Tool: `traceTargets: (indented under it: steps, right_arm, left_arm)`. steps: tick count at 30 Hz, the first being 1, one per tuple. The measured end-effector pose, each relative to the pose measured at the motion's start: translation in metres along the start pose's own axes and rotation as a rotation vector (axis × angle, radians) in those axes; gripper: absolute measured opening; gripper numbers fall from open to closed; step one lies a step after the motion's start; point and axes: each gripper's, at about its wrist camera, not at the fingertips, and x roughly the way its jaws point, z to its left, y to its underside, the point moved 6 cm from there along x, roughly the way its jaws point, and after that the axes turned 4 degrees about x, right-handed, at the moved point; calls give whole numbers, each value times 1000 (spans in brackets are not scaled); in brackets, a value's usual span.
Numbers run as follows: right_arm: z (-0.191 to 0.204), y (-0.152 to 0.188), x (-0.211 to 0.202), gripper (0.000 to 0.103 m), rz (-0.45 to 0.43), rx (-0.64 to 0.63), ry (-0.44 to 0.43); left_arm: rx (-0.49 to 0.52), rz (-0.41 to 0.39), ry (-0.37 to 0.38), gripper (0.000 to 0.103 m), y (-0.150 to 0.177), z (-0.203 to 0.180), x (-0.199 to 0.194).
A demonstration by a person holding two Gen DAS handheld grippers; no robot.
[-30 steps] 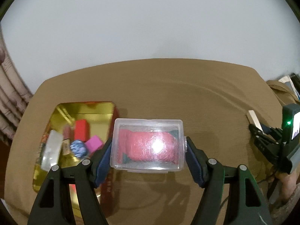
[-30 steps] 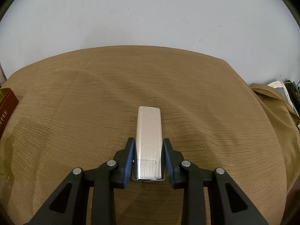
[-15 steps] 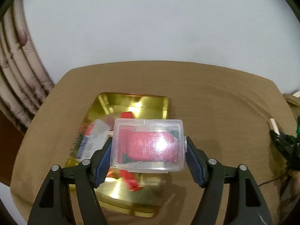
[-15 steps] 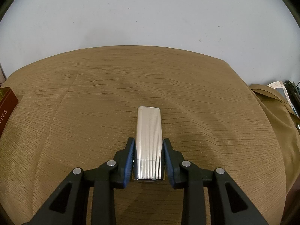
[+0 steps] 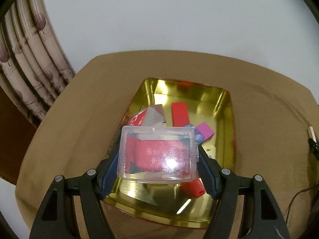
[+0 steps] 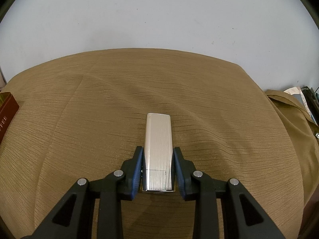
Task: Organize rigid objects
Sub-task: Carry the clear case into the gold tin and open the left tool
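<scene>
The clear plastic case point(image 5: 158, 152), with a red packet inside, is pinched by its two short ends in the left hand-held gripper point(image 5: 158, 159), jaws spread wide to span it. It hangs above the near half of the gold tray point(image 5: 229, 115), where a red bar point(image 5: 179, 113), a pink block point(image 5: 205, 132) and other small pieces lie. I judge it light, stiff and thin-walled, with glossy sides that could slip (a hard squeeze might bow or crack the shell), so the end walls, near the corners where it is stiffest, look the best hold.

The ribbed silver lighter point(image 6: 158, 151) sits lengthwise in the right hand-held gripper point(image 6: 158, 169), jaws narrowed onto its long sides near the base, over the brown cloth-covered surface point(image 6: 79, 129), well apart from the tray. It seems metal, dense and smooth; the ribs offer little bite.
</scene>
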Motion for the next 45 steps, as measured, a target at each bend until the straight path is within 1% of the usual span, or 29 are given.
traceTargets:
  steps: [3,8,12,26,29,33,40,45]
  right_arm:
    - [1,0,0,31,-1,-6,3]
    - [4,0,1,31,-1,-10,6]
    - [5,0,1,31,-2,-11,8]
    - [5,-1,3,31,-4,-17,10]
    - [5,-1,3,31,-4,-16,10]
    - [4,-1,3,31,-4,-17,11]
    - [3,-2,4,31,-4,-16,8]
    - [1,-2,4,31,-4,-14,8]
  left_arm:
    - [-9,18,0,68,2,6,10]
    - [-1,25,4,68,7,4,14]
    - [-3,24,-11,68,8,5,16]
    - [-15,32,30,70,7,2,18]
    - [-20,34,34,72,7,3,16]
    - [-32,17,44,74,5,5,11]
    - [-31,-42,-26,77,-2,12,-7]
    - [5,-71,-74,81,2,14,-21]
